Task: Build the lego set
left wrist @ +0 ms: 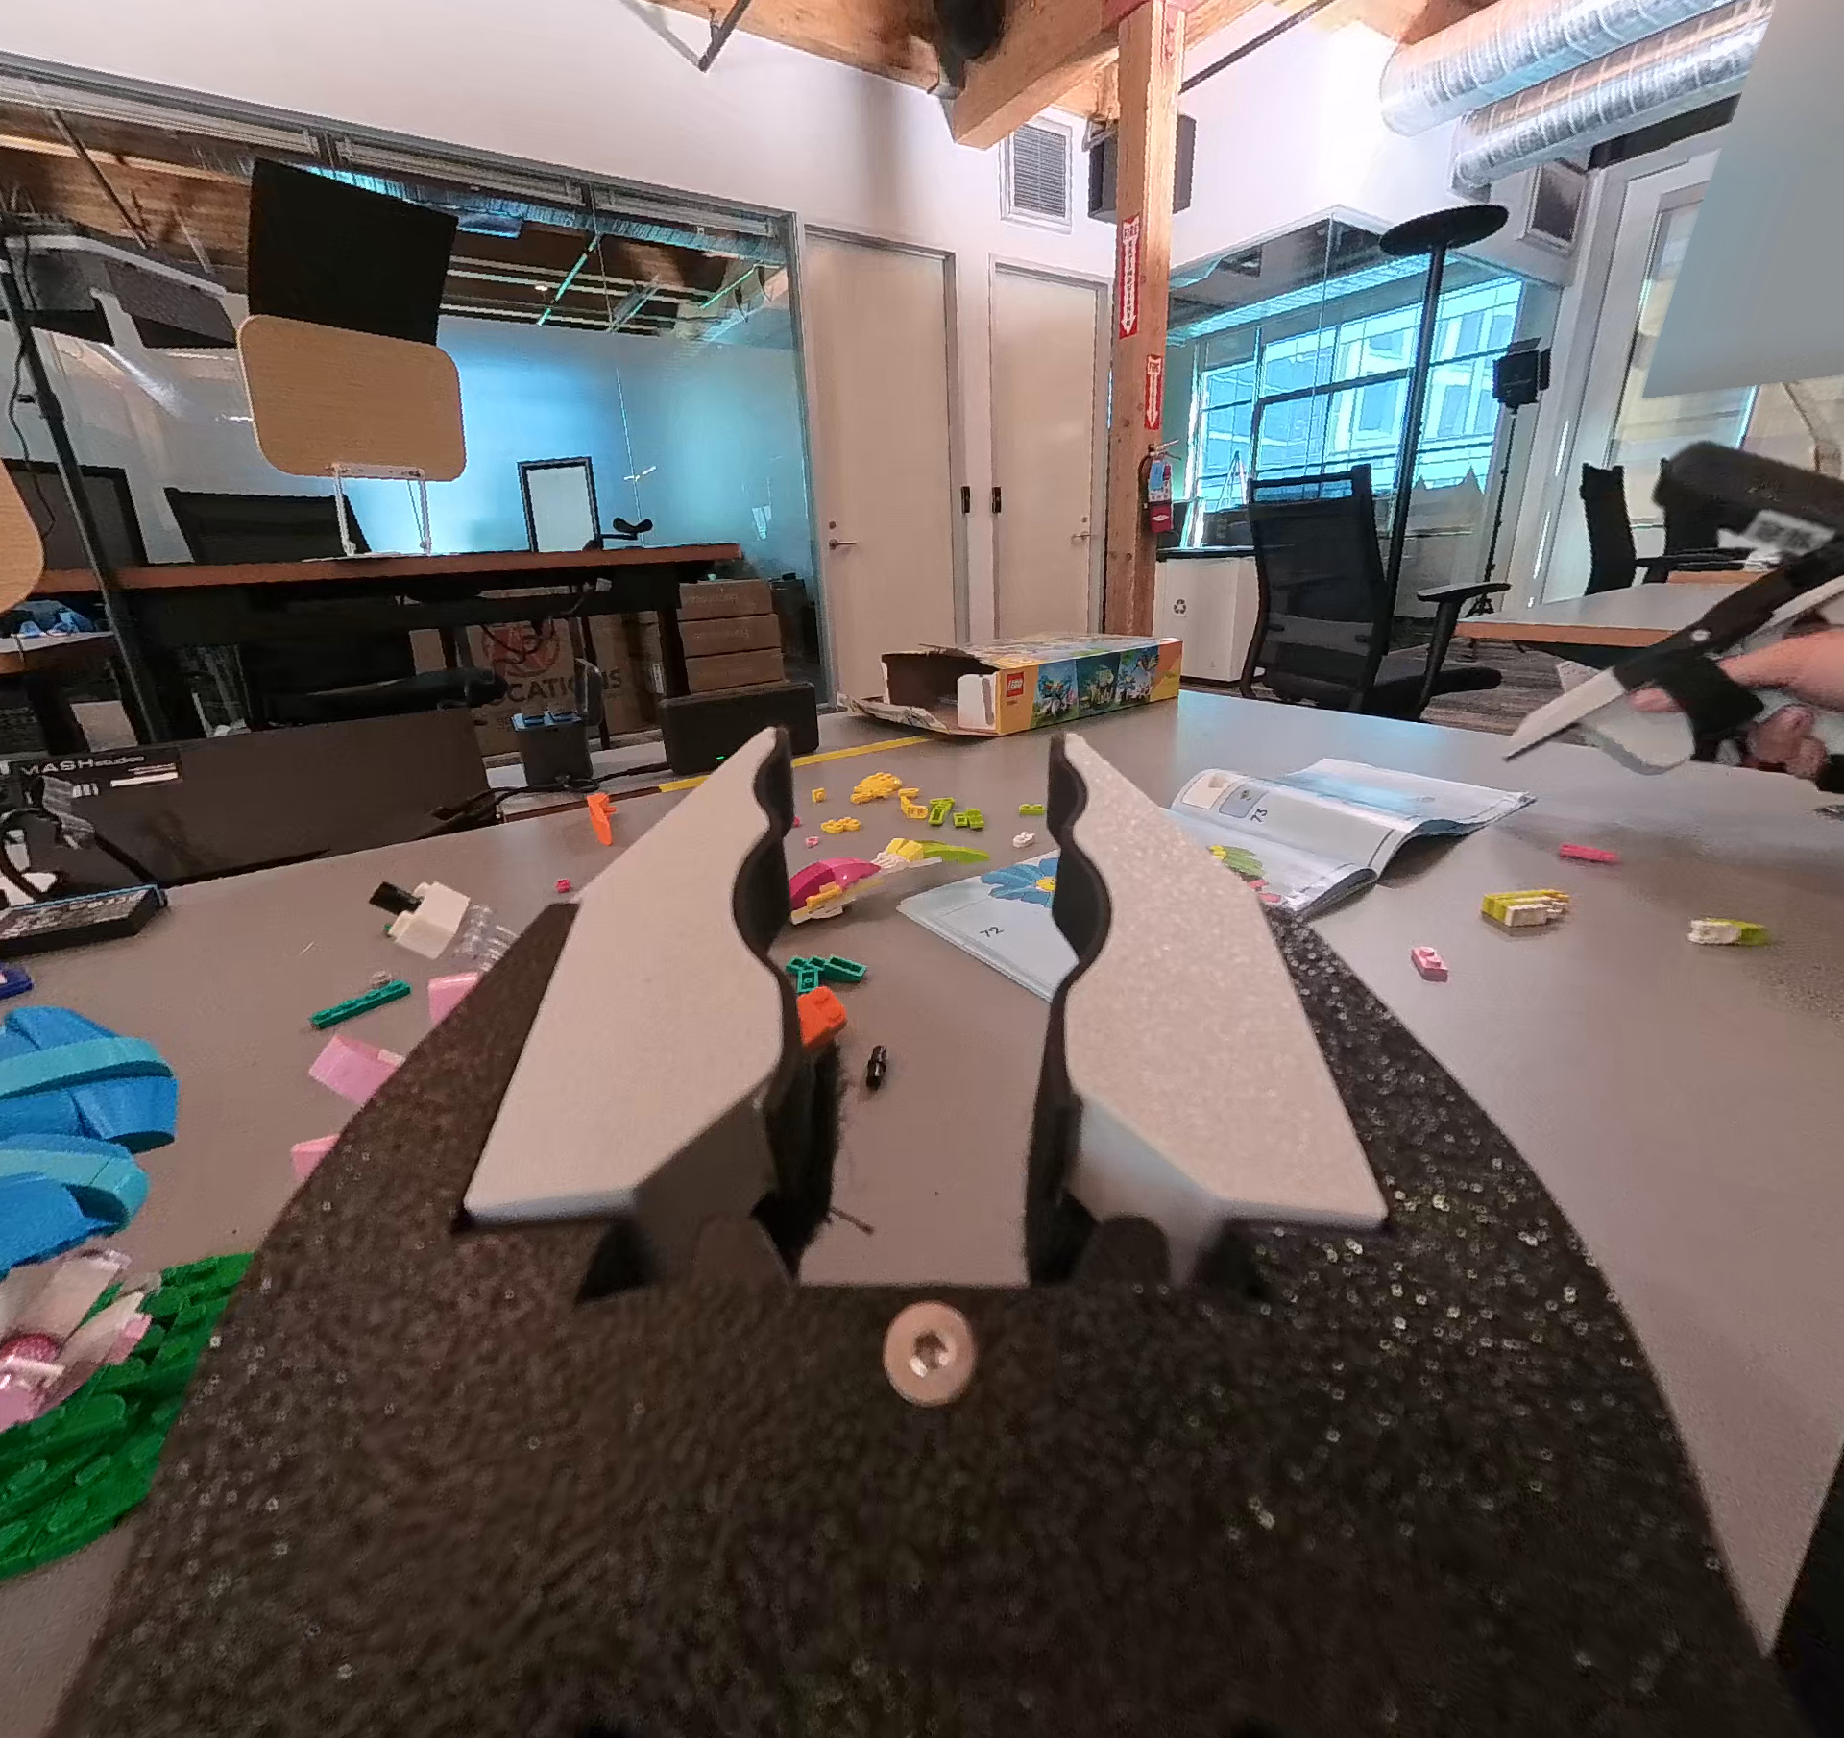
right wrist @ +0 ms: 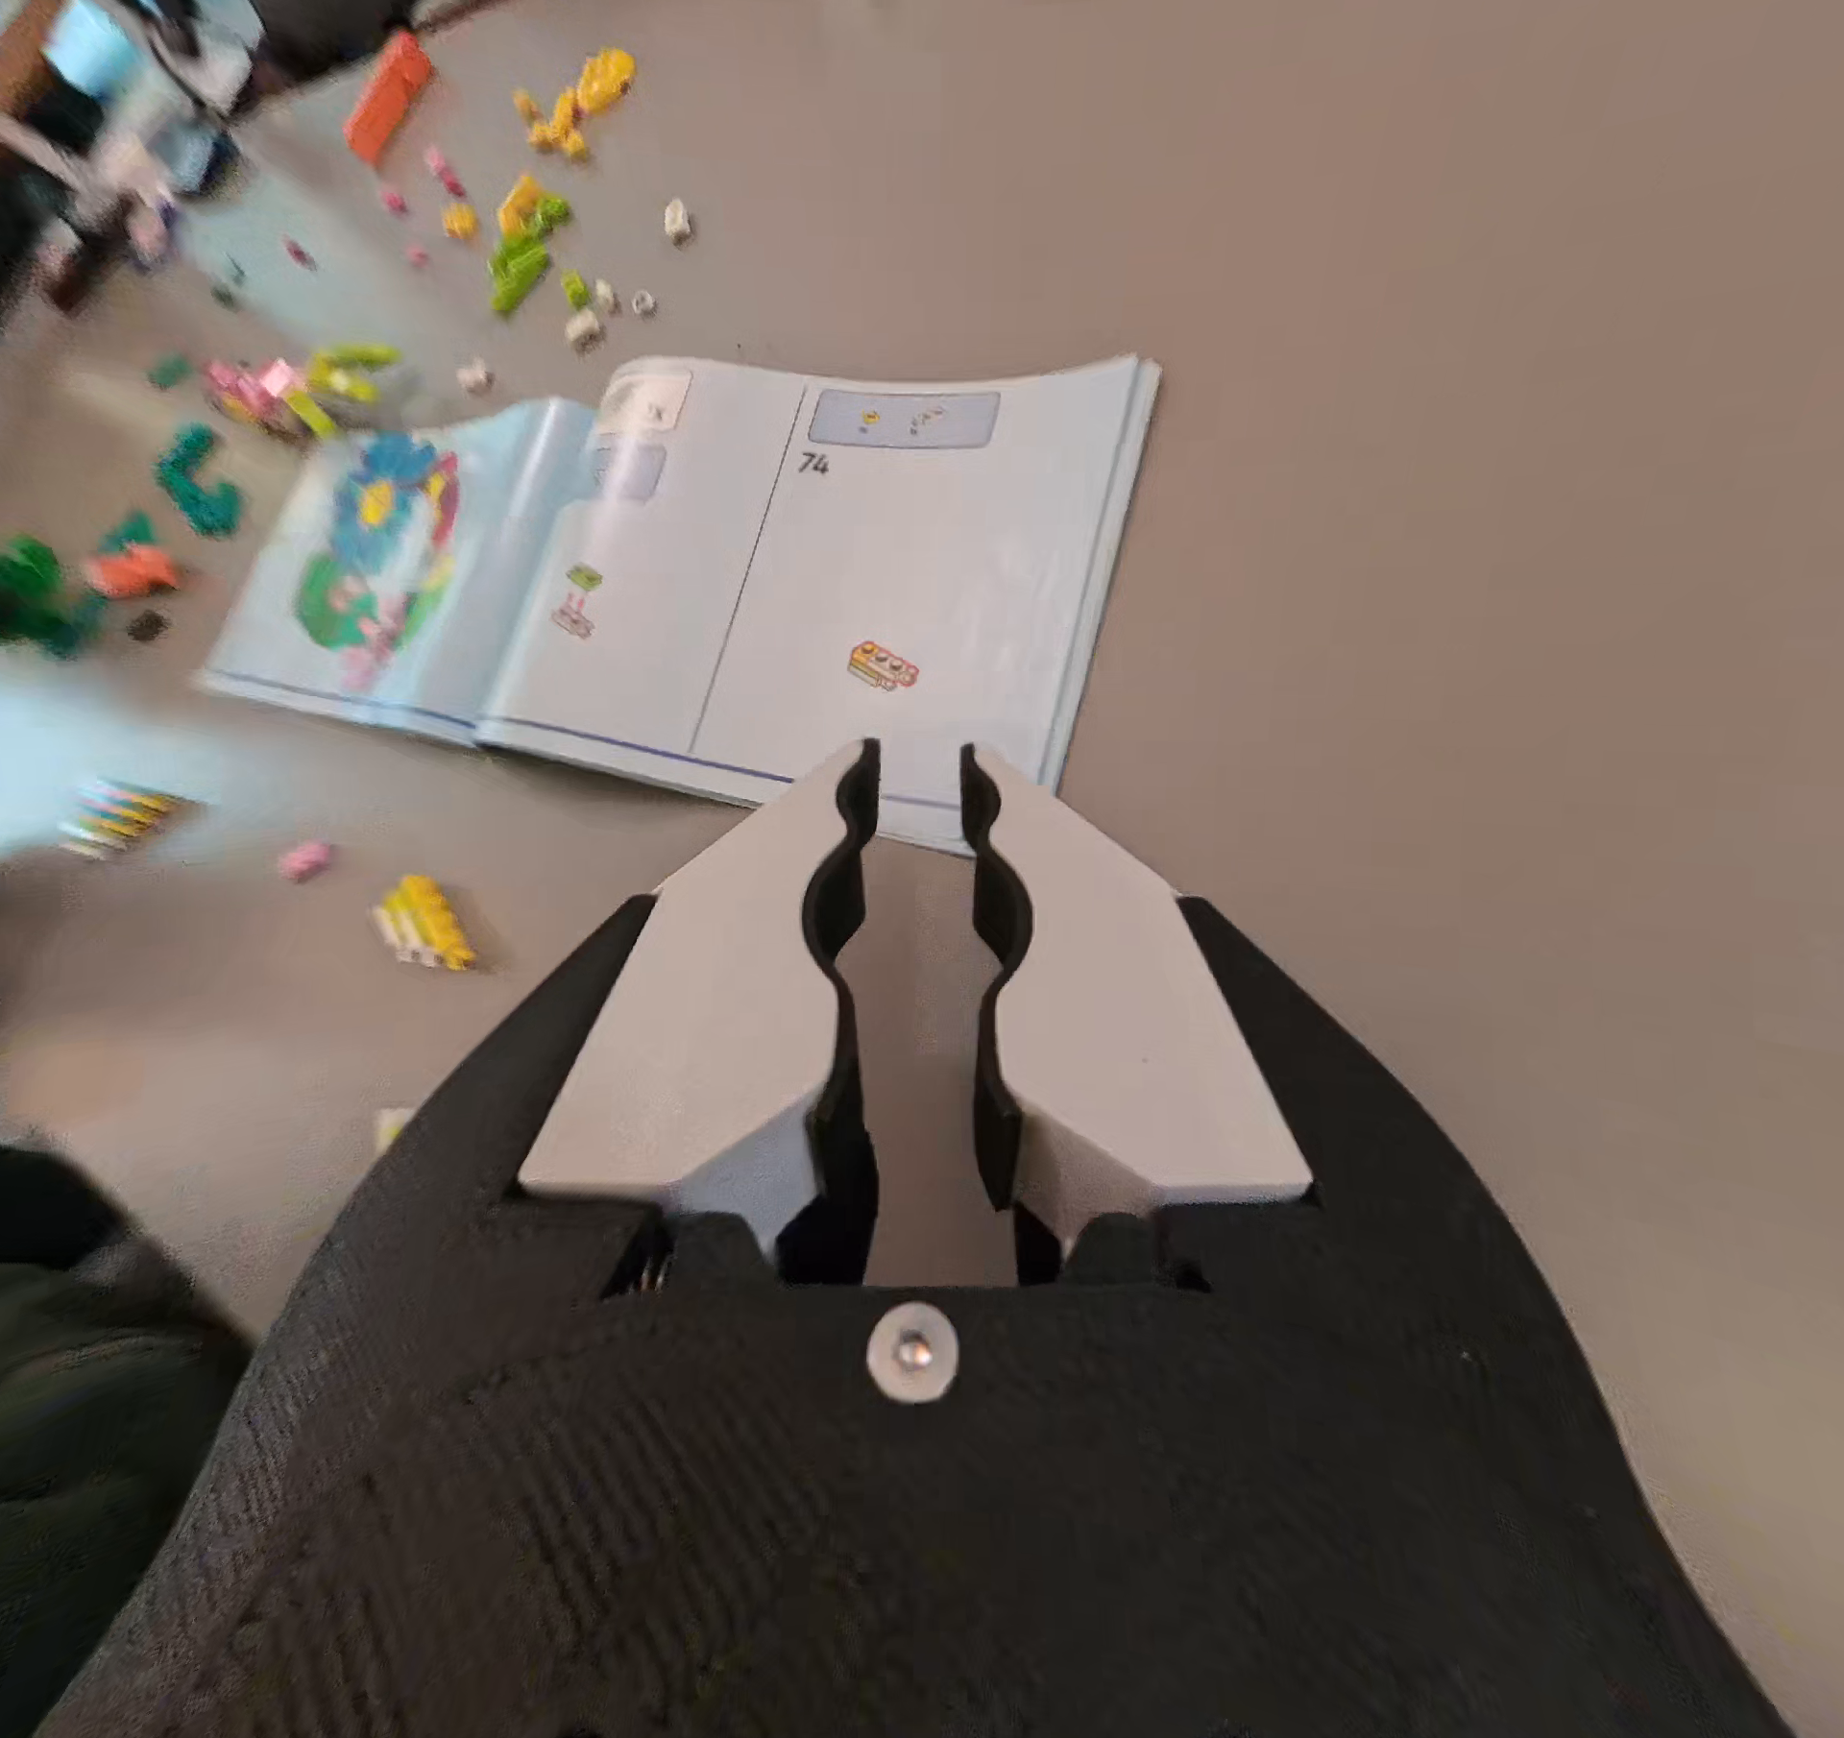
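1. The left gripper (left wrist: 923, 772) sits low over the grey table (left wrist: 1497, 1141); its jaws stand wide apart with nothing between them.
2. Between its fingers lie an orange brick (left wrist: 823, 1012), touching the left finger's inner pad, a small black pin (left wrist: 876, 1064) and teal plates (left wrist: 826, 970) a little farther off.
3. Only the left wrist view shows the built parts at the left edge: a blue flower (left wrist: 70, 1131) and a green leaf base (left wrist: 90, 1421) with pink pieces on it.
4. That view alone also takes in the opened set box (left wrist: 1038, 683) at the table's far side and the office behind it.
5. The right gripper (right wrist: 918, 757) has its jaws parted by a narrow gap and holds nothing; its tips hover over the near edge of the open instruction booklet (right wrist: 898, 573).
6. In the left wrist view the same gripper (left wrist: 1597, 722) appears at the right edge, raised above the table in a person's hand (left wrist: 1786, 683).
7. Only the right wrist view looks down on the booklet's pages, with small build diagrams; the left wrist view sees it edge-on.
8. Loose bricks (right wrist: 539, 224), yellow, lime, white and pink, lie scattered beyond the booklet, and a yellow-and-white sub-assembly (right wrist: 424, 922) rests near its lower left corner. Much of this side is blurred.
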The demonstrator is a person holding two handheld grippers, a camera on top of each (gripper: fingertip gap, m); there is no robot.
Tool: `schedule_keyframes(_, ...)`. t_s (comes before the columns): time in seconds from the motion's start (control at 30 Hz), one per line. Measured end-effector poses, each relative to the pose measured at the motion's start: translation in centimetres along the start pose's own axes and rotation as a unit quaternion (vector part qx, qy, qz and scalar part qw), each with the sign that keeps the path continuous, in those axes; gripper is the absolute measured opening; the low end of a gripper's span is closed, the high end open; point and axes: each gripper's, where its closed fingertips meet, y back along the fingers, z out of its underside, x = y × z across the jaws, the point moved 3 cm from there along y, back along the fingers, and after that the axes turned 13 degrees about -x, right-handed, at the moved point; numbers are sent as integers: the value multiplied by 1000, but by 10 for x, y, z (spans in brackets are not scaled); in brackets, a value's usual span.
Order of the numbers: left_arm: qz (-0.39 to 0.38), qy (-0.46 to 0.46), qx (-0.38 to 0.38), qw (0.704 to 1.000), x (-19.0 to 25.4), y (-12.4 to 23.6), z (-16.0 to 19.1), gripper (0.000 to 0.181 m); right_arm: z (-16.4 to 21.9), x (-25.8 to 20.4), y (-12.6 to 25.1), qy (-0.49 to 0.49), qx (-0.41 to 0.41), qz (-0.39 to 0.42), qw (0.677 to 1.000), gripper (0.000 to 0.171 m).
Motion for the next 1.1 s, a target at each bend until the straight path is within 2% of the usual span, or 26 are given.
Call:
schedule_keyframes(0.1, 0, -1, 0, 1000, 0, 0, 0, 49, 3, -7, -8, 83, -41, 69, 993, 15)
schedule_keyframes(0.17, 1, -1, -1, 1000, 0, 0, 0, 49, 6, -9, -15, 94, -61, 83, 990, 14)
schedule_keyframes(0.47, 3, -4, -4, 1000, 2, 0, 1, 49, 10, -21, -31, 93, -77, 62, 991, 10)
schedule_keyframes(0.57, 15, -20, -30, 999, 12, -8, 4, 52, 10, -30, -37, 104, -79, 53, 990, 10)
schedule_keyframes(0.67, 83, -27, -71, 994, 58, -38, -1, 55, 9, -37, -41, 114, -79, 47, 989, 10)
schedule_keyframes(0.73, 134, -70, -100, 984, 99, -68, -8, 55, 9, -41, -43, 115, -77, 38, 990, 10)
schedule_keyframes(0.87, 218, -153, -181, 947, 167, -133, -6, 58, 8, -47, -46, 121, -73, 24, 990, 10)
schedule_keyframes(1.0, 246, -198, -260, 912, 206, -190, 14, 66, 7, -50, -49, 123, -68, 9, 990, 10)
schedule_keyframes(1.1, 233, -256, -304, 887, 218, -217, 36, 67, 7, -52, -50, 125, -66, 1, 990, 10)
